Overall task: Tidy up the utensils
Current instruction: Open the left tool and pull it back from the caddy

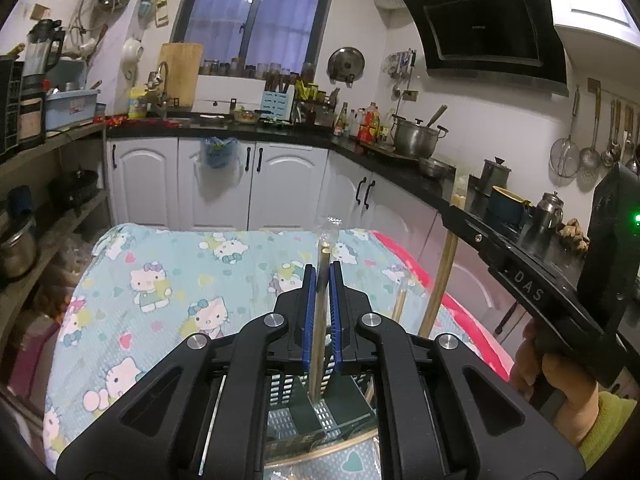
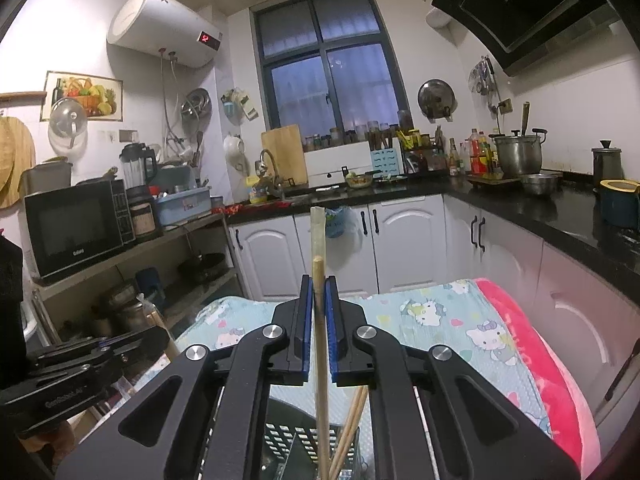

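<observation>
Both grippers work over the black slotted utensil holder (image 1: 294,394), which stands on the table with the cat-print cloth (image 1: 168,280), right under my jaws.

Left gripper (image 1: 321,280): the blue pads are drawn in on a pair of wooden chopsticks (image 1: 319,344). The sticks stand nearly upright, with their lower ends already inside a compartment of the holder. A clear wrapper (image 1: 329,229) sticks up past their top ends. I hold them vertical because the compartments are narrow and open only at the top; a tilted pair would catch on the rim.

Right gripper (image 2: 319,284): its jaws are closed to a narrow slot around one long wooden chopstick (image 2: 321,360), also upright. Whether the pads press it firmly I cannot tell; the gap beside the stick looks slight. Its top end wears a pale paper sleeve (image 2: 319,232). Its lower end runs down among other chopsticks (image 2: 352,420) leaning in the holder.

The grip sits high on each shaft, presumably to keep the jaws clear of the holder's walls while the tips go in.

Judgement: insertion is under way and release is not yet done. Risk: the wrapper may snag a pad at release.
</observation>
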